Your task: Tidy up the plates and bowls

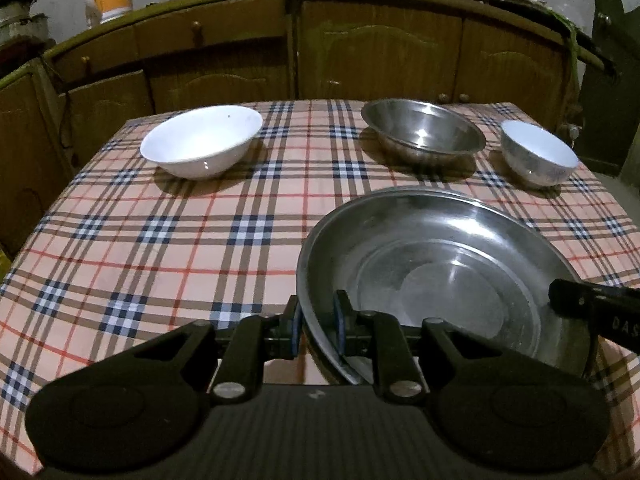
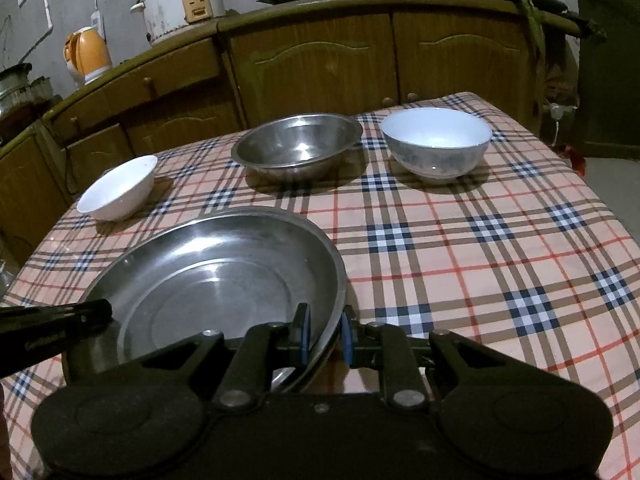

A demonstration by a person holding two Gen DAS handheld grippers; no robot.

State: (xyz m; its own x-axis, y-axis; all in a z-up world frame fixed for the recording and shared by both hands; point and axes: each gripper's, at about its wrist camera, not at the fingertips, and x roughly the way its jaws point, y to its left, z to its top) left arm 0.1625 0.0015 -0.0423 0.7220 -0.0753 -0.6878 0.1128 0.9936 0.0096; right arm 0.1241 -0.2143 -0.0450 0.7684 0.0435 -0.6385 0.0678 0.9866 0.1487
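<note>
Item: large steel plate [image 1: 440, 264], shallow, wide-rimmed, near edge of the table; whether it rests on the checked tablecloth [image 1: 160, 248] or hangs just above it cannot be told.

Hold: two-handed. Left gripper [image 1: 318, 326] pinches the plate's left rim, one blue pad inside the lip and one outside; right gripper [image 2: 325, 334] pinches the opposite rim the same way. Both sets of jaws are drawn almost together, only the thin metal between them.

Other pieces, far side of the cloth, each standing apart: wide white bowl [image 1: 200, 142] at left, steel bowl [image 1: 424, 132] in the middle, deep grey-sided bowl [image 1: 538, 154] at right. No second plate is visible.

Backdrop: wooden cabinets [image 1: 380, 48] behind the table, an orange kettle [image 2: 86, 54] and a rice cooker [image 2: 180, 4] on the counter.

Step in hand, as judged: setting the plate on the cloth. To do it well, both hands should descend at one rate so the plate stays level – a tilt could let the slick rim slide through the pads. The underside should be flat on the cloth before either grip loosens, and the release should come on both sides together, the fingers drawing outward – clear of the rim, away from the bowls beyond
</note>
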